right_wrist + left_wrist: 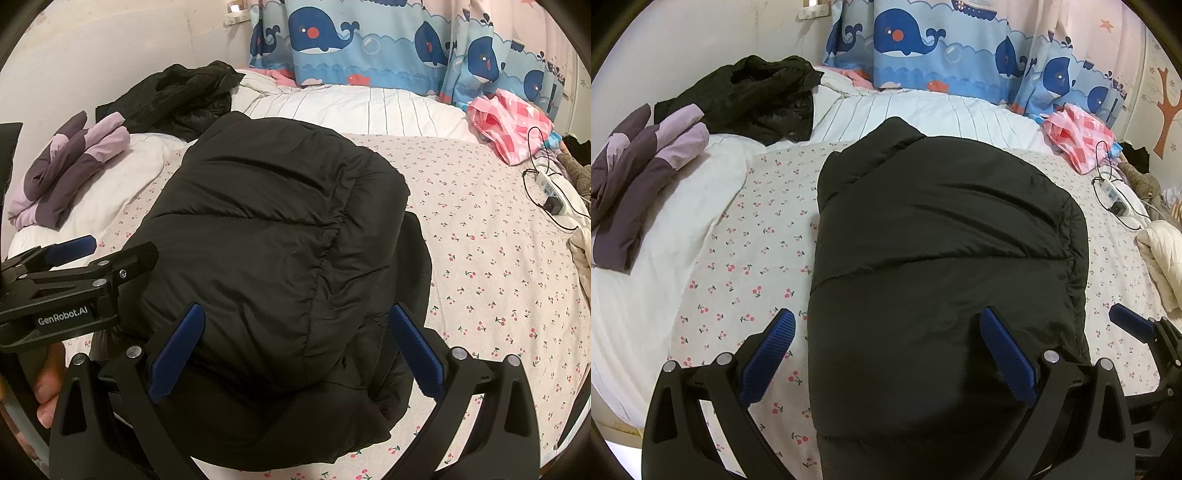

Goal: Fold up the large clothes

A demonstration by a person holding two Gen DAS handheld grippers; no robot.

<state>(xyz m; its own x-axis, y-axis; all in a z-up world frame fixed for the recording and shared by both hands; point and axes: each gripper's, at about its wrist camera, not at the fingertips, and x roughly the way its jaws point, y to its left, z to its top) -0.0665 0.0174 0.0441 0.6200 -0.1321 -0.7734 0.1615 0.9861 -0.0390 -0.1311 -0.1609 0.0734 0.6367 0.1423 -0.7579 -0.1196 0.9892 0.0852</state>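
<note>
While the black puffer jacket (942, 258) lies folded into a thick, rounded bundle in the middle of the bed (746, 236), bare cherry-print sheet (487, 258) shows on both its flanks, with a wider strip on the right side than on the left. Its near hem runs toward the bed's front edge, and its far end, a stiff quilted collar, points at the white striped duvet (923, 107). Shiny nylon, stitched in broad puffy channels, wrinkles along the right-hand fold, where a lower layer pokes out beneath the top one. Left gripper (886, 354) hovers over the near left part of the bundle, its jaws spread wide with one blue ribbed pad above the sheet and the other above the jacket, holding nothing. Right gripper (295, 350) is likewise wide open over the near end of the bundle, empty. Along the left margin lie a folded purple and lilac garment (639, 177) and a crumpled black garment (757, 96); a pink checked cloth (1078, 140), a power strip (552, 195) with looping black cable and a cream quilted item (1161, 258) crowd the right edge. Whale-print curtains (942, 40) hang behind the bed.
</note>
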